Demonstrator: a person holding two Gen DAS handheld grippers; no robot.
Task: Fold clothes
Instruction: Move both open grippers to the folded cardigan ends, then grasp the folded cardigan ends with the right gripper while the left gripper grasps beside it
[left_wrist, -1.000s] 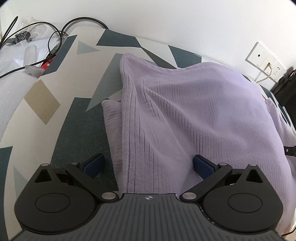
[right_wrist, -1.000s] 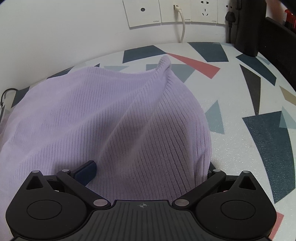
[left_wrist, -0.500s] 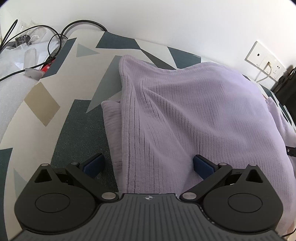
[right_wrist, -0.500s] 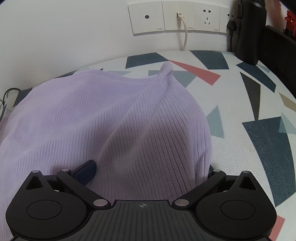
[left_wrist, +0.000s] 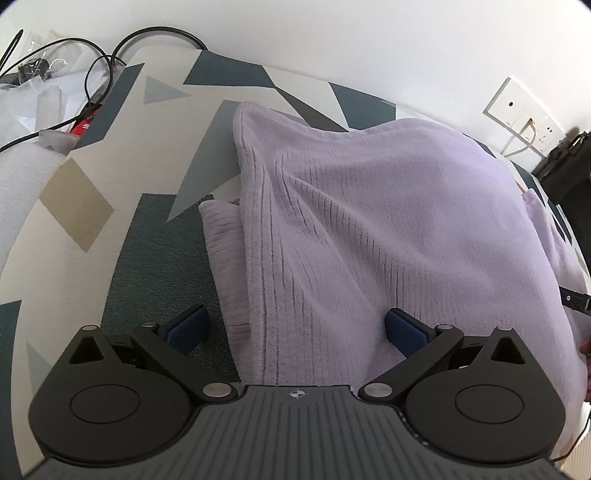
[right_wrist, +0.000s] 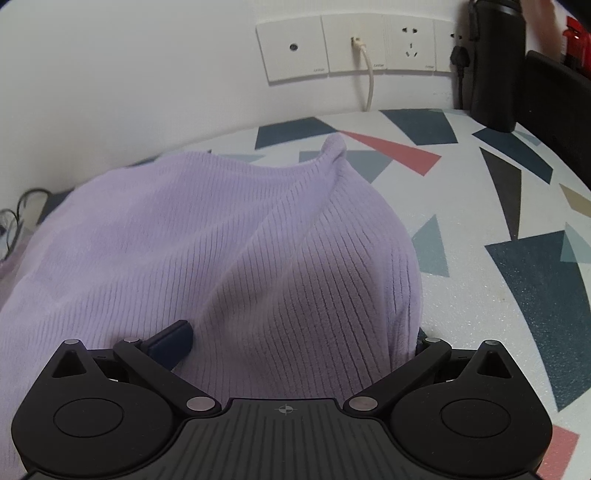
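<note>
A lilac ribbed knit garment (left_wrist: 369, 229) lies bunched on the patterned table (left_wrist: 85, 206), with a folded layer sticking out at its left edge. My left gripper (left_wrist: 295, 328) is open over the garment's near left edge, and the cloth runs between its blue fingertips (left_wrist: 186, 326). In the right wrist view the same garment (right_wrist: 229, 251) humps up with a peaked corner at the far side. My right gripper (right_wrist: 295, 339) is open too. The knit drapes across its gap, and the right finger is mostly hidden behind the cloth.
Black cables and clear plastic wrapping (left_wrist: 55, 92) crowd the far left corner. Wall sockets (right_wrist: 354, 48) with a white cord (right_wrist: 369, 85) sit behind the table. A tall black container (right_wrist: 495, 66) stands at the back right, beside a dark block (right_wrist: 557, 110).
The right wrist view has tipped up a little, so more wall and sockets show. The left view has barely shifted. The garment lies the same and both grippers stay open.
</note>
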